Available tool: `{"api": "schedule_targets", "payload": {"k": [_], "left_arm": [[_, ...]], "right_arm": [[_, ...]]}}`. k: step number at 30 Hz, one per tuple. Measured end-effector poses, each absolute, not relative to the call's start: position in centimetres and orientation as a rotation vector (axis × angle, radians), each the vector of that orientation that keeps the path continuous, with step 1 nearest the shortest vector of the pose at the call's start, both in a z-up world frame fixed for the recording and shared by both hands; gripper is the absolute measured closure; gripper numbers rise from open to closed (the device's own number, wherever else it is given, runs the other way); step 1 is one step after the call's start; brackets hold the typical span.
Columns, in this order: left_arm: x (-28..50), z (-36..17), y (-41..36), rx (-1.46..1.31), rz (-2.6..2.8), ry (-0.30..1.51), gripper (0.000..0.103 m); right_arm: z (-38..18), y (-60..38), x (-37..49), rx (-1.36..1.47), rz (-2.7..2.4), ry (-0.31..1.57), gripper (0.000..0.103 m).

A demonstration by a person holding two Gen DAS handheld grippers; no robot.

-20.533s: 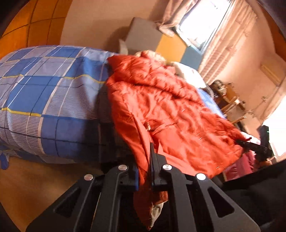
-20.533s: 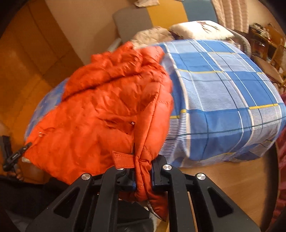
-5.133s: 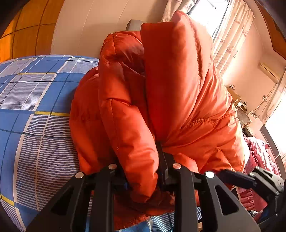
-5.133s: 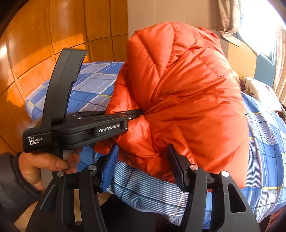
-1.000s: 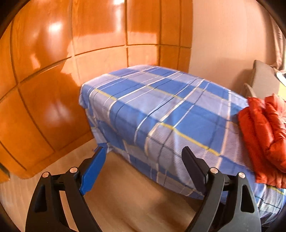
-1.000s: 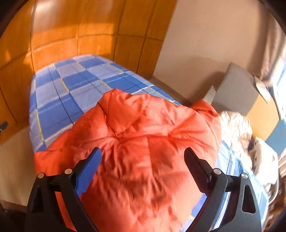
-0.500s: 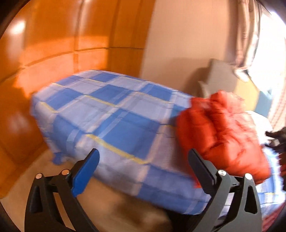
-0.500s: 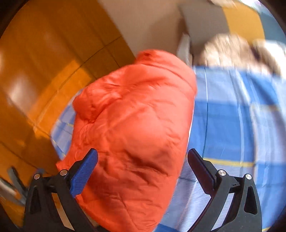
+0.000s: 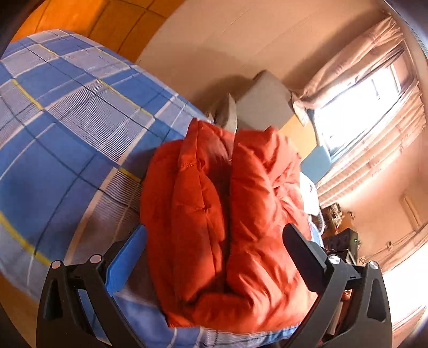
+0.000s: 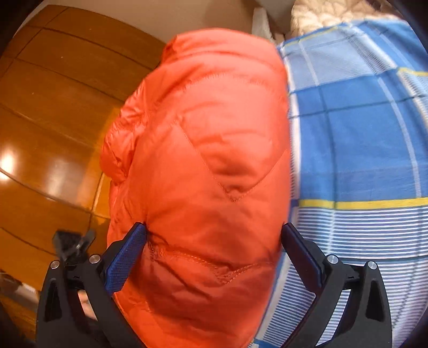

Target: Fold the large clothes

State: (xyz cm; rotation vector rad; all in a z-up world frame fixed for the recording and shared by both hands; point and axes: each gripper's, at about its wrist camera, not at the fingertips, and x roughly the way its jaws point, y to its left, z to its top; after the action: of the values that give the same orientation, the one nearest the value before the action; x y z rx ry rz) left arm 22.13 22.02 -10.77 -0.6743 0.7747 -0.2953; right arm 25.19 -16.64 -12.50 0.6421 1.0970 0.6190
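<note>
An orange puffer jacket (image 9: 222, 222) lies folded in a thick bundle on the blue plaid bed (image 9: 67, 128). My left gripper (image 9: 214, 230) is open wide just in front of the bundle's near end, and the pads stand clear of it. In the right wrist view the jacket (image 10: 203, 150) fills the middle, close up. My right gripper (image 10: 212, 229) is open wide with the jacket's bulk between its jaws. Its blue left pad (image 10: 128, 254) lies against the jacket's edge. The left gripper (image 10: 71, 243) shows blurred at the lower left.
Orange wooden wall panels (image 10: 53, 107) stand behind the bed. A grey cushion (image 9: 264, 104) and a cream quilted blanket (image 10: 329, 13) sit at the head end. A bright window with curtains (image 9: 361, 96) and cluttered furniture (image 9: 339, 230) are on the right. Plaid bed cover (image 10: 361, 133) lies bare beside the jacket.
The left view swung from the bed's bare corner onto the jacket. The right gripper rolled and dropped close over the bundle. Both jaws stayed wide.
</note>
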Motion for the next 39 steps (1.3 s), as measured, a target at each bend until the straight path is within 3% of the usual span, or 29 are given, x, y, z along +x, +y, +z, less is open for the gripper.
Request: {"api": "schedule_targets", "payload": {"k": [5,11,15,18,22,25,34,39], "left_arm": [[24.8,-13.8,21.1,-0.672,-0.391,0.862,0.004],[26.3,-16.1,20.6,-0.723,-0.552,0.863,0.037],[26.1,-16.2,20.3,-0.727,-0.618,0.823,0.059],[25.4,-15.1,20.1,-0.704,-0.655,0.787,0.068],[24.8,-13.0,19.6,-0.683,-0.700,0.732,0.071],[24.2,-10.7,19.1,-0.660,-0.736,0.683,0.071],[25.8,-4.2,12.2,-0.553,-0.902,0.597,0.071],[27.2,-5.9,4.5,-0.485,-0.964,0.702,0.072]], "right_arm": [[-13.9,-15.8,25.7,0.673,0.657,1.112,0.003],[-13.7,-14.7,26.1,0.621,0.659,1.101,0.005],[-11.8,-13.3,25.2,0.509,0.637,1.047,0.031],[-10.5,-12.5,24.3,0.453,0.629,1.004,0.049],[-8.2,-12.0,23.0,0.396,0.640,0.936,0.063],[-5.9,-12.9,22.3,0.362,0.645,0.879,0.069],[-0.2,-20.7,19.9,0.315,0.557,0.704,0.073],[-2.2,-27.7,18.7,0.322,0.419,0.735,0.073]]}}
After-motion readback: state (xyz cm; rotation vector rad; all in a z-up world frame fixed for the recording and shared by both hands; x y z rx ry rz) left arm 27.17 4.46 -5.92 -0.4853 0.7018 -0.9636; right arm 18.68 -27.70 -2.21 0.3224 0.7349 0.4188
